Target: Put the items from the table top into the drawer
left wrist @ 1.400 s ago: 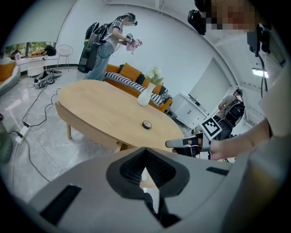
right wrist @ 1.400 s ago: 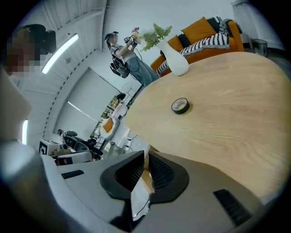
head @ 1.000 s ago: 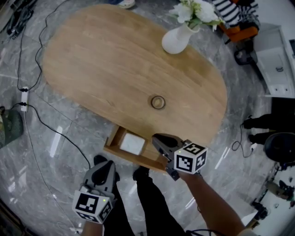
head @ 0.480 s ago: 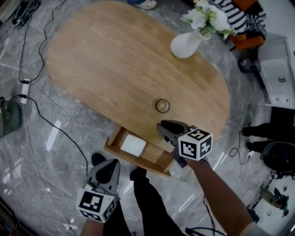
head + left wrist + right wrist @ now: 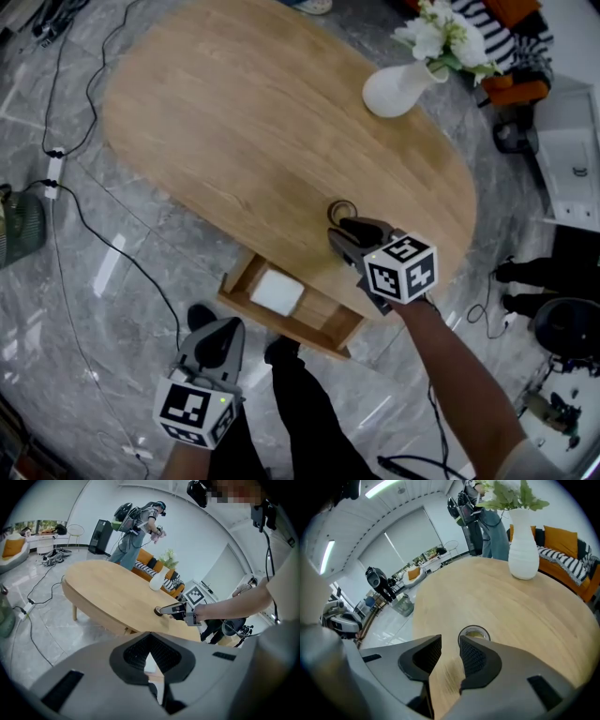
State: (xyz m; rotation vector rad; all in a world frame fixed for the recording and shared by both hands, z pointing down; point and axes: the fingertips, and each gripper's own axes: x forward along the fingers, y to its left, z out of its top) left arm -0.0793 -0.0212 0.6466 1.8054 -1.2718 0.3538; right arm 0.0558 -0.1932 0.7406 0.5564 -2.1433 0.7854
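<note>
The right claw [image 5: 343, 229] hangs low over the near edge of the oval wooden desk [image 5: 234, 122], tilted down. Its jaws are apart and opening. In the right gripper view only bare wood shows in the gap [image 5: 450, 641]. The small round container [image 5: 474, 633], dark-rimmed and yellowish inside, sits on the desk just past the tip of this claw's right-hand jaw, half covered by it. From the head view the container [image 5: 339, 210] peeks out just beyond the claw's tips.

Far ahead of the right claw, and to its right, a white vase [image 5: 398, 89] of pale flowers stands near the far edge of the desk, well apart from the container. Behind the vase in the right gripper view are an orange sofa [image 5: 562, 541] and a second person [image 5: 476, 508] standing.

Just behind and left of the right claw, below the desk edge, the wooden drawer [image 5: 286, 328] stands open with a white flat item [image 5: 277, 292] lying in it.

The left claw [image 5: 223, 326] hovers nearer the person than the drawer front, above the grey marble floor and the person's dark shoes [image 5: 199, 319]. Its jaws are pressed together at the tips [image 5: 149, 637], pinching nothing. A black cable [image 5: 103, 253] snakes over the floor to its left.
</note>
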